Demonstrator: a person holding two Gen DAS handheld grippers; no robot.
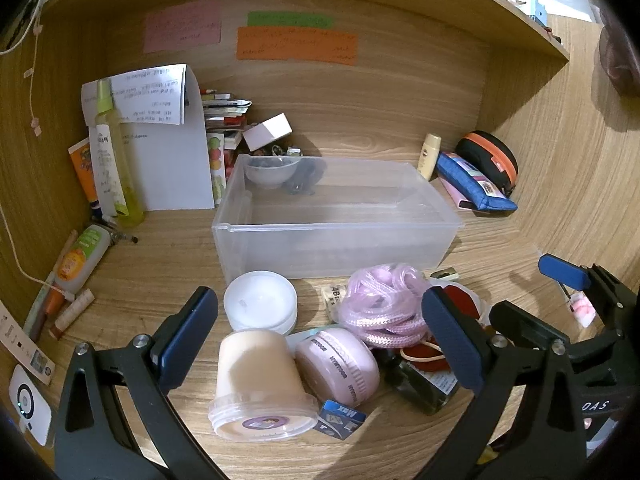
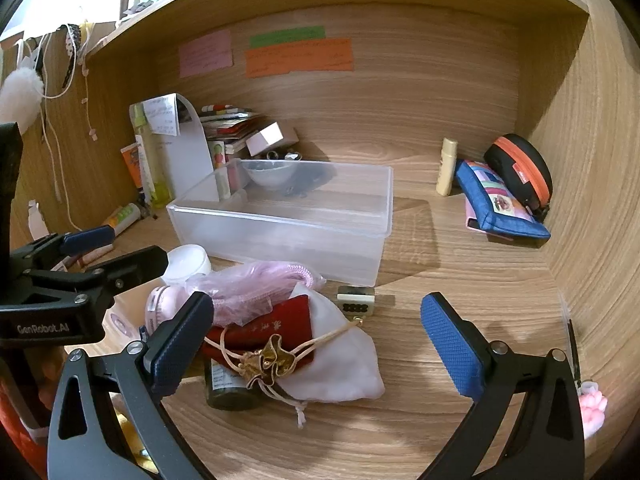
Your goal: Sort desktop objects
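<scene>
Clutter on a wooden desk: clear bin (image 1: 336, 216) at frame centre, pile below it with pink cord (image 1: 380, 304), tipped cup (image 1: 260, 384), red pouch (image 2: 272, 328). Left gripper (image 1: 320, 340) and right gripper (image 2: 320, 344) at lower frame, jaws apart, empty.

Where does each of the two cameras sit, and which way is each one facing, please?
Left wrist: rides the left gripper, looks forward over the pile at the clear plastic bin; its open fingers show, and the right gripper at right.
Right wrist: rides the right gripper, set further right, facing the same bin; its open fingers show, and the left gripper at left.
Shared: bin, pink cord, red pouch, blue pencil case, wall notes.
</scene>
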